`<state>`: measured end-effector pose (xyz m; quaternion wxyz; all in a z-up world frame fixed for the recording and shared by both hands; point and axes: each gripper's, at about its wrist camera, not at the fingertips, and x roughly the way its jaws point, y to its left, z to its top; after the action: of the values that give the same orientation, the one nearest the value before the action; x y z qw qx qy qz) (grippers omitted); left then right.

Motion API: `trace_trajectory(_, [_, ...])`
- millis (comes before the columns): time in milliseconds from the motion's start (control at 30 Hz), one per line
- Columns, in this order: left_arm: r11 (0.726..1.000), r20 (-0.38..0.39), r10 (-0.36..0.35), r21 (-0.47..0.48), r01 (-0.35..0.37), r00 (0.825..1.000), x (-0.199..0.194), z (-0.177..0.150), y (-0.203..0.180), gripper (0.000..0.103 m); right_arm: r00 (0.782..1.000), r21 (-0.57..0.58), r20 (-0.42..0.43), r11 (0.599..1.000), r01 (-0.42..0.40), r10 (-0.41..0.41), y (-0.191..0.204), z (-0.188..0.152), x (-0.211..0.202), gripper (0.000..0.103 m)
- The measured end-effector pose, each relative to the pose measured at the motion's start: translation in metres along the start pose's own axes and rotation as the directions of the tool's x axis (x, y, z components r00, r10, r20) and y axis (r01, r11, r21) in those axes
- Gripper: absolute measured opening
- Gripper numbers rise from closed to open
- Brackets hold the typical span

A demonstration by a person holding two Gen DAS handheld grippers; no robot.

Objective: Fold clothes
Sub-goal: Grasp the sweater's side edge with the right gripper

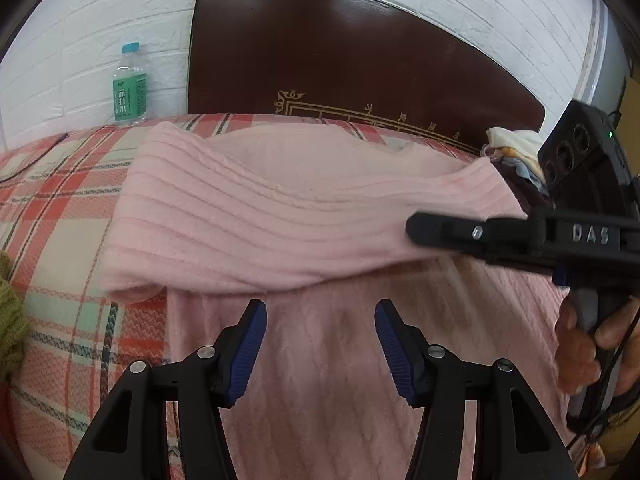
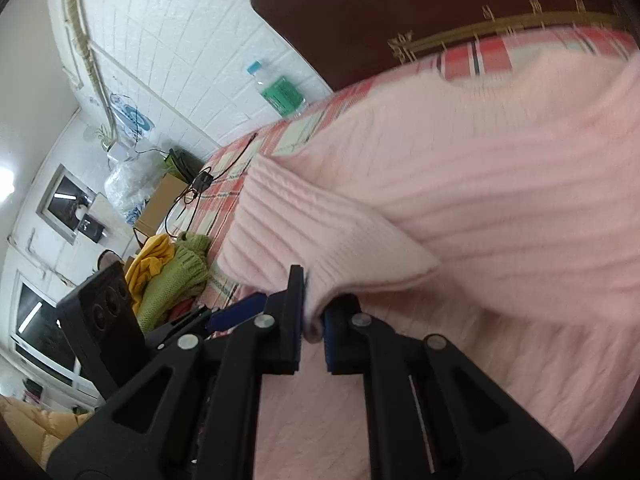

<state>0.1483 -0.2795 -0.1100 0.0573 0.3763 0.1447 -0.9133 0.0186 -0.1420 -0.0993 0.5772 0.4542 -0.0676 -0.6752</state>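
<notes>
Right wrist alone shows the right gripper [image 2: 314, 320] pinching the pink sweater [image 2: 480, 200] — left gripper [image 1: 320, 320] open, empty.

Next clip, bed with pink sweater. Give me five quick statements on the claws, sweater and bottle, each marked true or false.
1. The right claw pinches the pink sweater. True.
2. The left claw also grips the sweater. False: it is open, nothing between its pads.
3. A bottle stands by the wall. True.
4. The bottle's label is red. False: green.
5. The sweater lies on a plain white sheet. False: on a plaid blanket.
</notes>
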Motion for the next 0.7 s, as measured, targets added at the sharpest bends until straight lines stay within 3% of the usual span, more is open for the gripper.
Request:
trace_trajectory(367, [1.000,0.005,-0.012,0.026,0.012,1.000,0.001,0.009,0.004,0.067,0.982,-0.093,0.142,0.986,0.141,-0.127,-0.014,0.056,-0.072,0.009])
trace_trajectory(567, [0.998,-0.006,-0.052,0.037,0.052,0.999,0.014,0.017,-0.005,0.068,0.982,-0.044,0.126,0.988,0.149,-0.142,-0.038,0.059,-0.091,0.008])
trace_trajectory(700, [0.997,-0.040,-0.075,0.004,0.075,0.996,0.023,0.017,-0.002,0.068,0.993,0.044,0.033,0.992,0.115,-0.116,-0.055,0.036,-0.074,0.011])
